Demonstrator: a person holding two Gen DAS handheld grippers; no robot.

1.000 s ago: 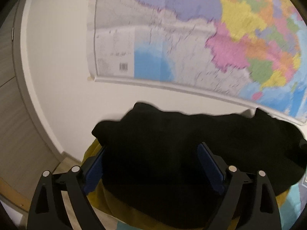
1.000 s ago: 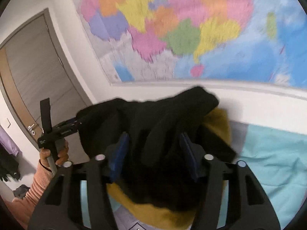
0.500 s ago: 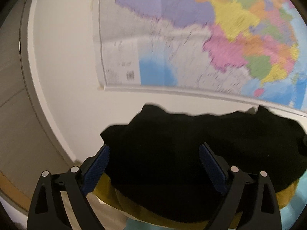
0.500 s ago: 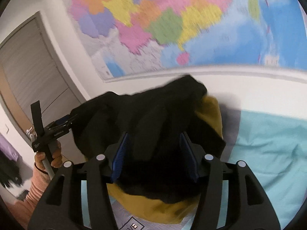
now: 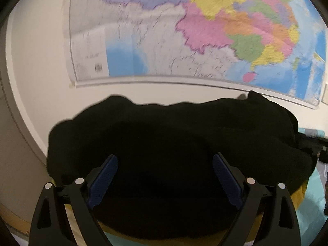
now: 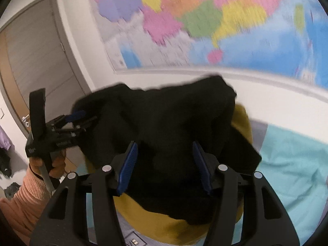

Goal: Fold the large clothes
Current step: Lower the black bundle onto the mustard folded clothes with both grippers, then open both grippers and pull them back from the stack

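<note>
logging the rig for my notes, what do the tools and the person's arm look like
Both tools are black plastic with two fingers carrying ribbed blue pads, and round silver pivot pins on the finger arms. The right tool looks the same as the left tool. Seen from the right wrist, the left tool has a tall black upright and a grey handle, held by a hand in a ribbed salmon sleeve.

Wall map (image 6: 205, 24): blurring, lettering unreadable. Black garment (image 5: 164, 153): covering gripper fingertips, grip undeterminable; hiding most of mustard garment (image 6: 164, 229).
</note>
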